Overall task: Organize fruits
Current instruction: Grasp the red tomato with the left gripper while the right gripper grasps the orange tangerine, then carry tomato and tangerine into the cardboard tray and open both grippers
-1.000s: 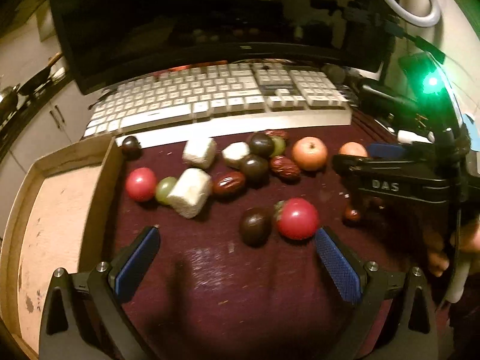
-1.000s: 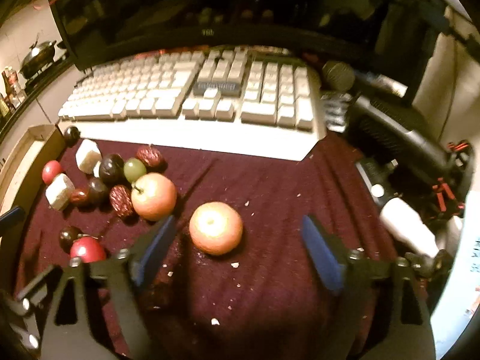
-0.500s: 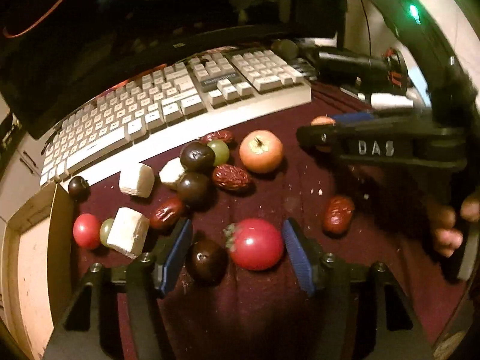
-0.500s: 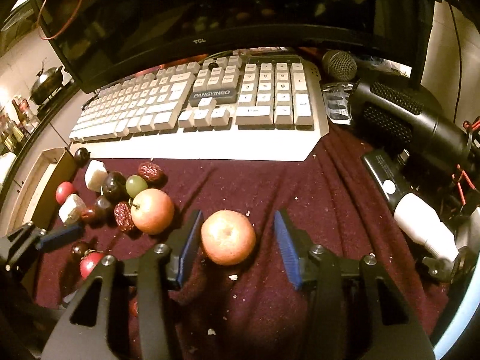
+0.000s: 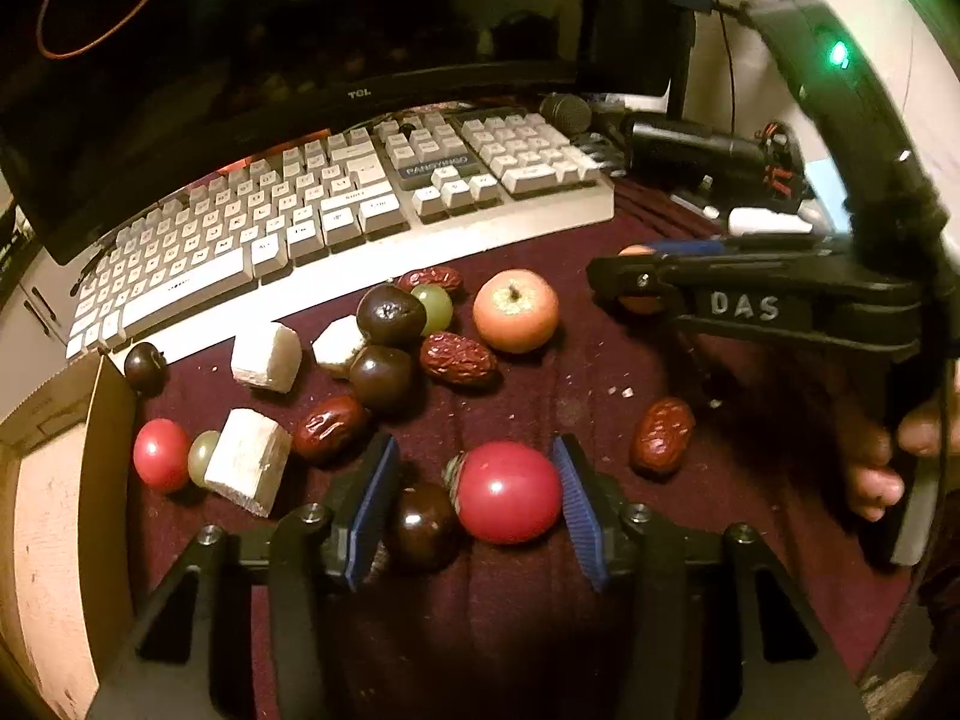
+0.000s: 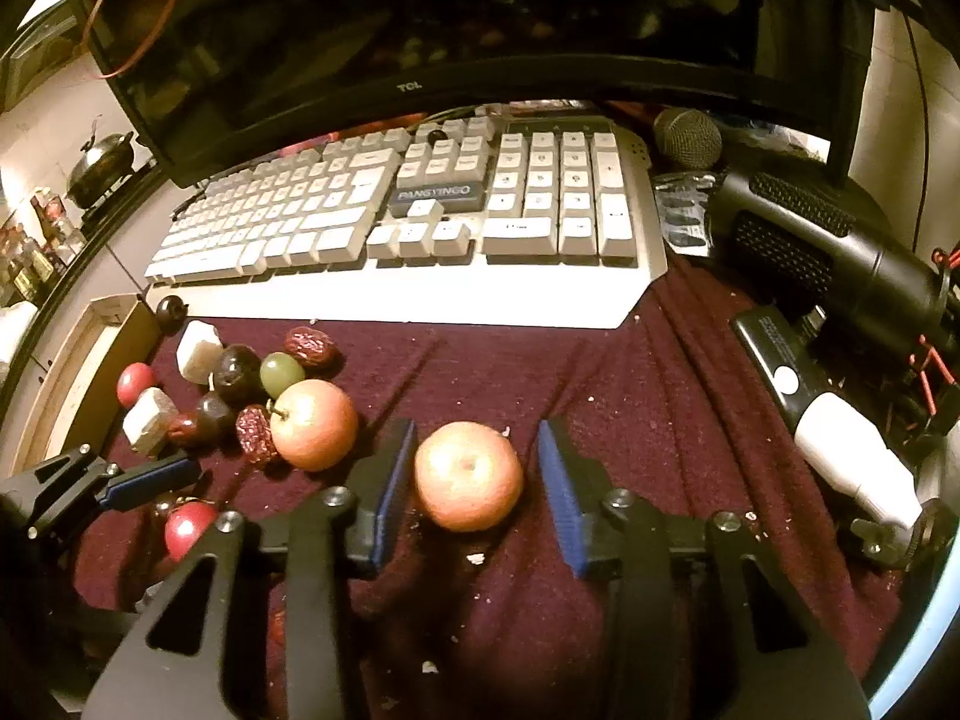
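Two grippers: each is lowered over fruit on the maroon cloth point(image 6: 600, 372).
Left gripper point(image 5: 474, 504): jaws just closing; a red tomato point(image 5: 509, 492) and a dark plum point(image 5: 420, 525) are bracketed; whether they are squeezed cannot be told.
Right gripper point(image 6: 474, 480): jaws just closing, not yet touching the orange fruit point(image 6: 468, 477) between them.
Loose fruit: an apple point(image 6: 313, 425) at ten o'clock of the right gripper.
Wooden tray point(image 5: 42, 516): at nine o'clock.
Keyboard point(image 6: 420, 222): at twelve o'clock, farthest.
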